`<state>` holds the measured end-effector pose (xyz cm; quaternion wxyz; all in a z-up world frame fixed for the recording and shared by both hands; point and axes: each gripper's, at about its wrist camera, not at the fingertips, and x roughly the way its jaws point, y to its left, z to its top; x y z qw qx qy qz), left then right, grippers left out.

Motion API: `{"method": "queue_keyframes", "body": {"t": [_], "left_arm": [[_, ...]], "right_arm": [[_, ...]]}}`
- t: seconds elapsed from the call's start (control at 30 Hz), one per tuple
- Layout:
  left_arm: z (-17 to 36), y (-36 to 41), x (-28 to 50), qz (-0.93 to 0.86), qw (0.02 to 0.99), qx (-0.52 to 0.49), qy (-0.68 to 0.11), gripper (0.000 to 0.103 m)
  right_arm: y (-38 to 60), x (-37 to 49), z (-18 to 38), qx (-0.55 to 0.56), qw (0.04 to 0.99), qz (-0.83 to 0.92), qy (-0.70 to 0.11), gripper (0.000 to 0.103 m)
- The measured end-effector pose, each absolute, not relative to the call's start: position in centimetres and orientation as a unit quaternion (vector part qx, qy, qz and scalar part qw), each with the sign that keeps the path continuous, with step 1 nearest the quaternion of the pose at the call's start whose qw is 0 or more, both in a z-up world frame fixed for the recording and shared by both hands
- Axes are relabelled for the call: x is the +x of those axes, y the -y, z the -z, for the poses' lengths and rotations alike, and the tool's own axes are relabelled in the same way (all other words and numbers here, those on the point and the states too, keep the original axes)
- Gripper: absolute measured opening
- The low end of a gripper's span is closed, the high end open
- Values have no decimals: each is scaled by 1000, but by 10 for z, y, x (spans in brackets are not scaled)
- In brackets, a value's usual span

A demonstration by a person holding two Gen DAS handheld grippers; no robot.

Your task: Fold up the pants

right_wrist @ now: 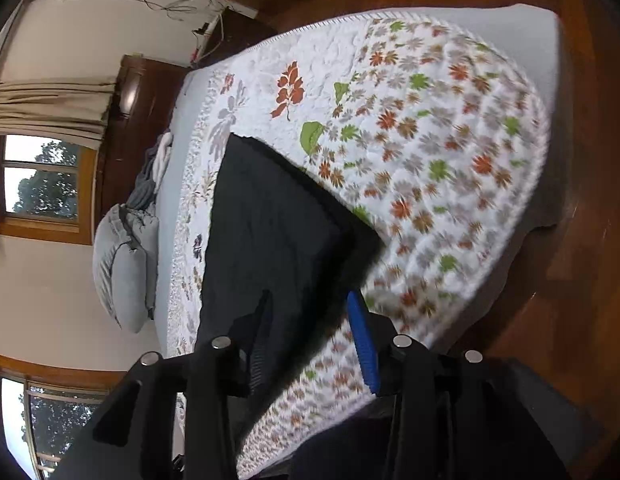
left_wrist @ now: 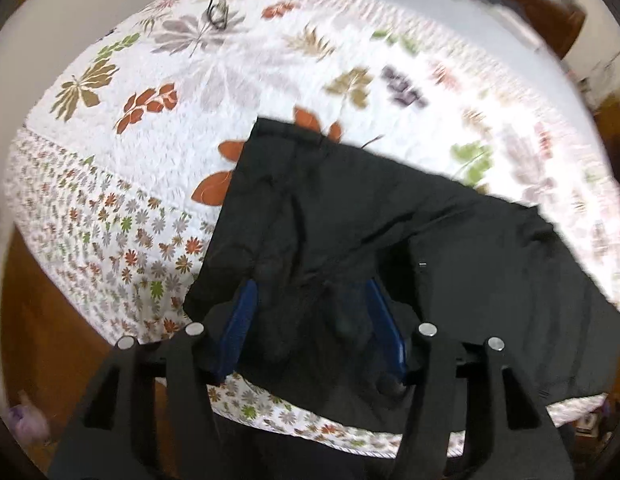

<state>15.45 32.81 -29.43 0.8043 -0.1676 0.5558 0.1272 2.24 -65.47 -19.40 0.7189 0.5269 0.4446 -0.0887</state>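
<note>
Black pants lie on a white bedspread with a leaf print, near its front edge. In the left wrist view my left gripper has its blue fingers wide apart, with a bunch of black cloth lying loosely between them. In the right wrist view the pants show as a flat dark panel. My right gripper is open over the panel's near corner, and its blue finger stands beside the cloth over the bedspread.
Grey pillows and bunched cloth lie at the head of the bed by a dark wooden headboard. Wooden floor surrounds the bed. A small dark item lies on the far part of the bedspread. A pale bag sits on the floor.
</note>
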Motion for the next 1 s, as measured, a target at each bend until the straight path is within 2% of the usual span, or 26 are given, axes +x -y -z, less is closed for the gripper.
{"method": "queue_keyframes", "body": {"t": [0.07,0.1,0.13,0.17,0.3,0.4,0.47,1.0], "left_arm": [[285,-337,143,-119,814,-182,-538,64],[283,-343,138,-117,816,-193,-531,65],[283,-349,135,-115,816,-207,-527,66],[284,-356,132,-112,813,-227,-524,66],[301,-371,125,-105,790,-301,-524,69],[315,-376,121,-112,777,-315,-532,72],[321,-375,121,-118,771,-316,-540,72],[359,-365,151,-157,756,-266,-577,70]], "right_arm": [[653,7,194,530,717,91,-443,55],[651,0,195,534,714,91,-443,60],[648,-4,197,540,710,93,-443,69],[646,-7,198,541,709,97,-443,71],[638,-11,207,554,702,95,-437,71],[631,-7,208,552,704,91,-438,73],[627,-1,207,547,705,89,-443,76],[636,23,204,558,712,85,-418,83]]}}
